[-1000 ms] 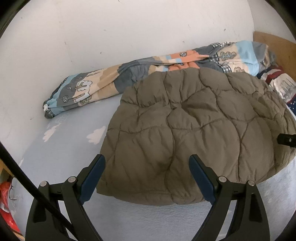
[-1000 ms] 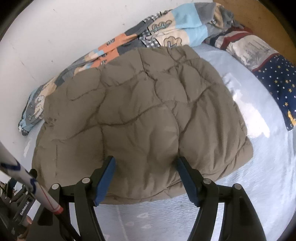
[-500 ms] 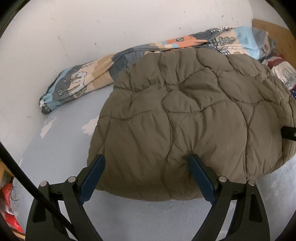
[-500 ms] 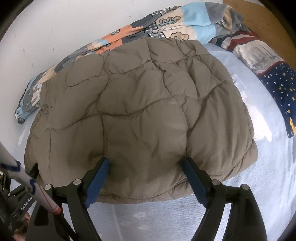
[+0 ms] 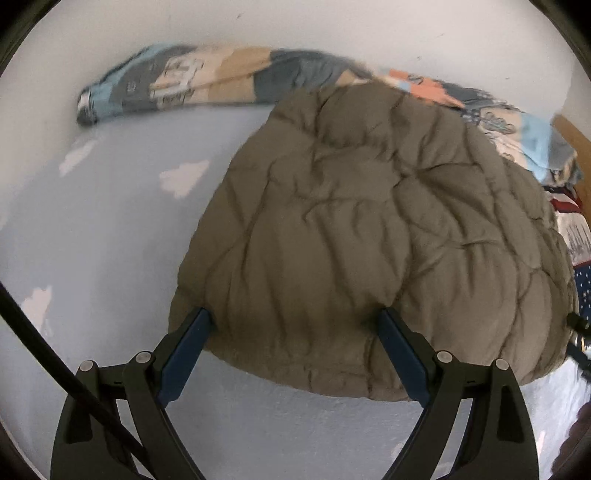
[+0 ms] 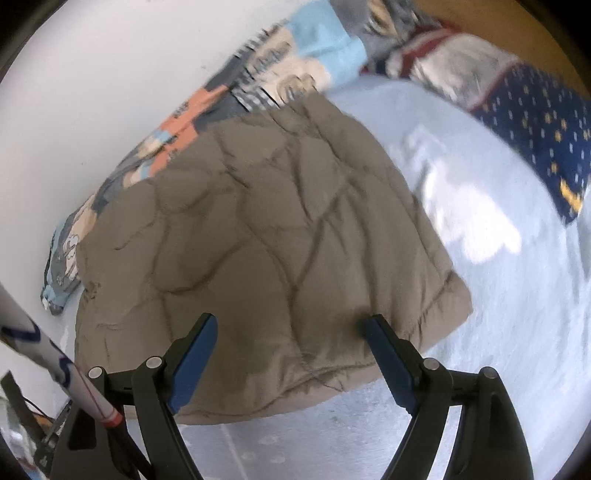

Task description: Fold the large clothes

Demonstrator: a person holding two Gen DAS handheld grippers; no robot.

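An olive quilted jacket (image 5: 369, 229) lies folded into a thick pad on the light-blue bed sheet (image 5: 110, 240). My left gripper (image 5: 295, 314) stands open over the jacket's near left part. Its left fingertip is at the near left corner and its right fingertip rests on the puffy top. In the right wrist view the same jacket (image 6: 258, 229) fills the middle. My right gripper (image 6: 290, 319) is open above the near edge, with both fingertips over the fabric close to the near right corner. Neither gripper pinches any cloth.
A rolled patterned blanket (image 5: 207, 85) lies along the white wall (image 5: 258, 26) behind the jacket. A navy star-print pillow (image 6: 535, 122) lies at the far right by a wooden headboard. A black cable (image 5: 55, 350) and a white pole (image 6: 74, 380) cross the near left corners.
Both views have rolled and shifted. The left gripper came down onto the jacket's near left corner. The right gripper's jaws widened and moved toward the near right corner.
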